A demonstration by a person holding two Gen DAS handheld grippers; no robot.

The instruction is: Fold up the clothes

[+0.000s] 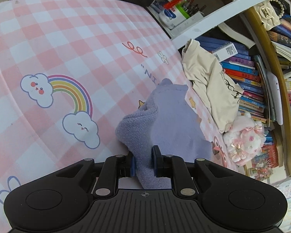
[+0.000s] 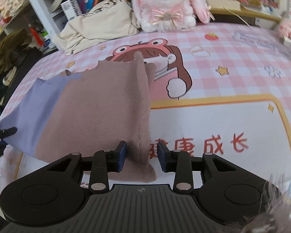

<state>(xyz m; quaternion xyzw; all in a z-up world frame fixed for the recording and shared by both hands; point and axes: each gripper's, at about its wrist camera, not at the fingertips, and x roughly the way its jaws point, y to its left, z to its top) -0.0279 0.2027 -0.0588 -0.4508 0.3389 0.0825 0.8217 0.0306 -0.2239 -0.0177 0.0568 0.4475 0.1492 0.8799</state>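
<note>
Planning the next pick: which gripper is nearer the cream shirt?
Left. The left gripper sits closer to the cream shirt; the right gripper sees it across the bed.

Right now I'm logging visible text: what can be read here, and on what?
"成长": large red characters on the checked mat; those before them are hidden by the cloth.
"NI": mat lettering, partly covered.
Book spines, box barcode label: too small.
</note>
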